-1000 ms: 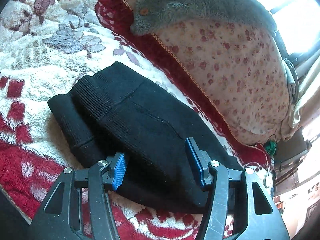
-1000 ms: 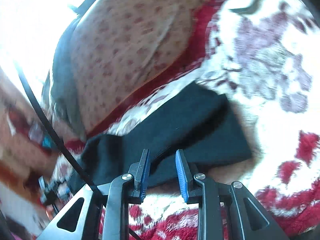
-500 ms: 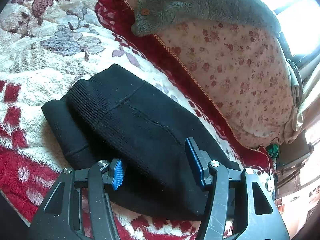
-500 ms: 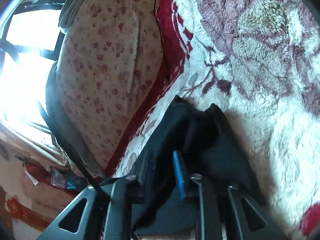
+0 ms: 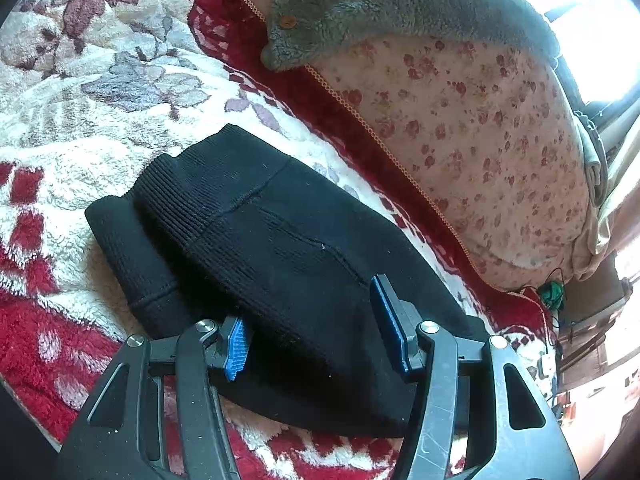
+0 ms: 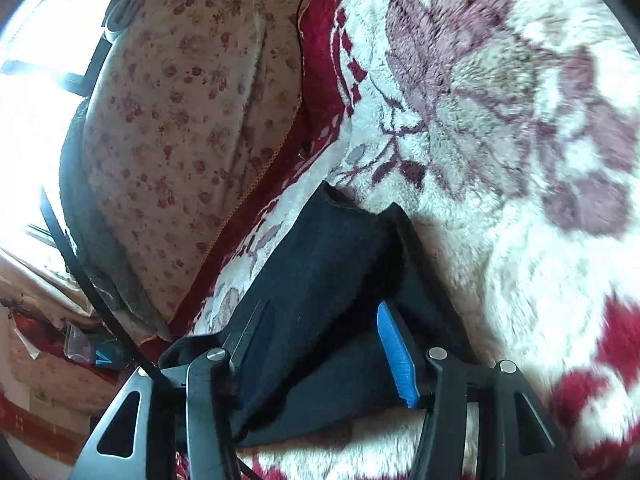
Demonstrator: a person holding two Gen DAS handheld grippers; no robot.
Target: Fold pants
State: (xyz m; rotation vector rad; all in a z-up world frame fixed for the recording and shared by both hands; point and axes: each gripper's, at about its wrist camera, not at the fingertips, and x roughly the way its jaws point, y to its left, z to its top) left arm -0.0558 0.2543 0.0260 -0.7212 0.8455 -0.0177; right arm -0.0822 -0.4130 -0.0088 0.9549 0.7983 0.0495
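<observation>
Black knit pants (image 5: pixel 280 240) lie folded on a cream and red fleece blanket (image 5: pixel 80 160), ribbed cuffs toward the left in the left wrist view. My left gripper (image 5: pixel 312 340) is open and straddles the near edge of the folded stack, its left pad partly tucked beside the fold. In the right wrist view the pants (image 6: pixel 320 272) run up between the fingers of my right gripper (image 6: pixel 320 360). Its jaws are opening and stand wide, with the fabric lying loose between them and neither pad pressing on it.
A floral quilt bundle (image 5: pixel 480 140) lies along the blanket's far side, with a grey fleece garment (image 5: pixel 380 0) draped over it. A black cable (image 6: pixel 80 264) crosses the left of the right wrist view. Bright window light washes out the corners. The blanket (image 6: pixel 520 160) spreads to the right.
My right gripper closed on a fold of the pants, moved in low over them, and has now opened wide, letting go of the fabric. The left gripper stayed put.
</observation>
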